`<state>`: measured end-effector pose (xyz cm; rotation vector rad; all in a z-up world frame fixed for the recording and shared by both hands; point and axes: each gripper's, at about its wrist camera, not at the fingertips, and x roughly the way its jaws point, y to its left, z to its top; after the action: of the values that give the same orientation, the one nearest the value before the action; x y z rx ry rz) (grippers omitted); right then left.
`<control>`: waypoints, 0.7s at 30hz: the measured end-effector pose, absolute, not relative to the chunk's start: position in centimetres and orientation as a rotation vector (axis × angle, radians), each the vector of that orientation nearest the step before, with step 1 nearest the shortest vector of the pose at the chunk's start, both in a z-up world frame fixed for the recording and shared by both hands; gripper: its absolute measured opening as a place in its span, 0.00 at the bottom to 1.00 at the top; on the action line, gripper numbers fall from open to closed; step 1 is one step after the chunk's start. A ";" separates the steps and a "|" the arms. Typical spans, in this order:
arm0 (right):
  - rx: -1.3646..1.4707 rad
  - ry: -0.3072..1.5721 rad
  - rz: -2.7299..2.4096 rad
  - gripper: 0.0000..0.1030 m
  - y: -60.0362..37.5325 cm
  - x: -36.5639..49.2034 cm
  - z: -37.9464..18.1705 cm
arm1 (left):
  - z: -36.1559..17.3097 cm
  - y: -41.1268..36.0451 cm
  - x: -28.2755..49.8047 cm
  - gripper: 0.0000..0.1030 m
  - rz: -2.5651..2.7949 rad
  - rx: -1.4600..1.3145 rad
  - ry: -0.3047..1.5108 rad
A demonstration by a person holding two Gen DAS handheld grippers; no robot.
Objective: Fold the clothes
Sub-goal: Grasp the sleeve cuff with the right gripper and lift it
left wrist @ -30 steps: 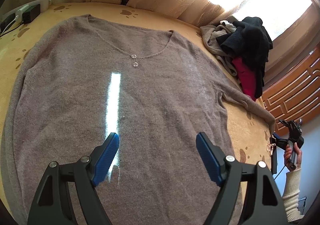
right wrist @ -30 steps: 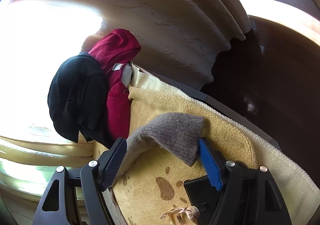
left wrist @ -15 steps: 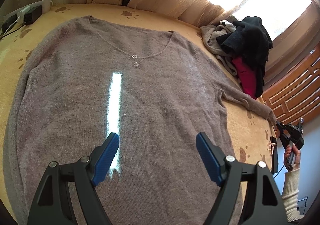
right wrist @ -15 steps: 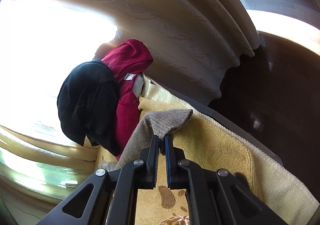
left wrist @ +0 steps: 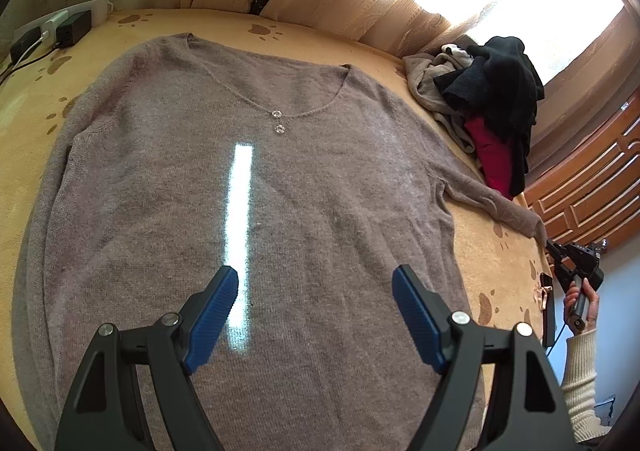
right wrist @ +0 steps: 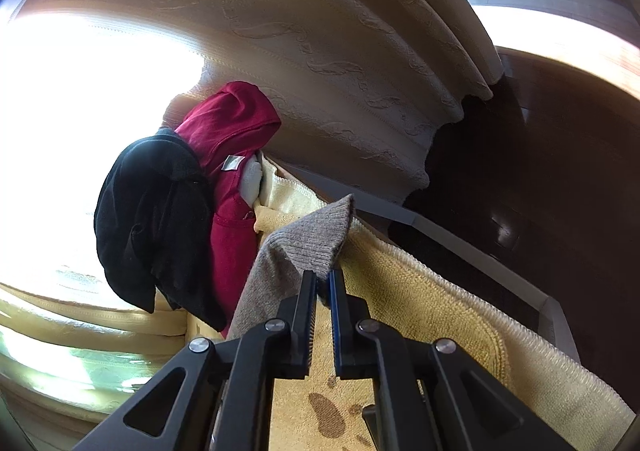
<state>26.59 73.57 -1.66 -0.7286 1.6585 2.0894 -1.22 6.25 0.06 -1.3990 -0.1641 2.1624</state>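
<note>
A taupe knitted sweater [left wrist: 248,211] lies flat on the yellow paw-print blanket [left wrist: 496,263], filling the frame's centre. The left gripper [left wrist: 315,293] hovers spread wide above its hem. The right gripper [right wrist: 322,285] pinches the sleeve cuff [right wrist: 316,235] (lifted off the blanket).

Sweater [left wrist: 288,219]: grey-brown knit, long-sleeved, wide scoop neck with two small clear buttons [left wrist: 277,120] below the neckline. Lies flat, front up, spread on a yellow blanket [left wrist: 496,263] with brown paw prints; neck at the far end, hem nearest the camera. One sleeve [left wrist: 492,203] stretches out straight toward the blanket's edge, its ribbed cuff [right wrist: 316,235] lifted off the blanket. A bright strip of sunlight runs down the chest.
</note>
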 end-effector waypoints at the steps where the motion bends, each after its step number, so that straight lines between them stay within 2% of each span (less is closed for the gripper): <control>1: -0.730 1.664 2.083 0.08 73.7 26.5 -1.8 | 0.0 6.1 -1.2 0.80 2.165 -1.402 -0.167; 6: -0.735 1.667 2.059 0.08 73.9 26.6 -2.2 | -0.2 6.0 -1.4 0.80 2.168 -1.410 -0.175; 8: -0.733 1.664 2.054 0.13 74.0 26.7 -2.3 | -0.2 6.2 -1.3 0.80 2.163 -1.409 -0.173; 9: -0.731 1.664 2.052 0.21 74.0 26.8 -2.3 | -0.1 6.3 -1.3 0.80 2.159 -1.408 -0.168; 10: -0.720 1.667 2.060 0.35 74.0 26.9 -2.3 | -0.1 6.4 -1.3 0.80 2.156 -1.407 -0.164; 12: -0.698 1.673 2.077 0.52 73.9 27.0 -2.2 | -0.1 6.7 -1.2 0.80 2.151 -1.403 -0.157; 21: -0.671 1.653 2.125 0.54 74.2 26.2 -1.5 | -0.1 6.8 -1.1 0.80 2.155 -1.405 -0.157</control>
<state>26.21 74.18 -1.48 -0.6709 1.6530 2.1251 -1.08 6.77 -0.08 -1.4047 -0.1571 2.1554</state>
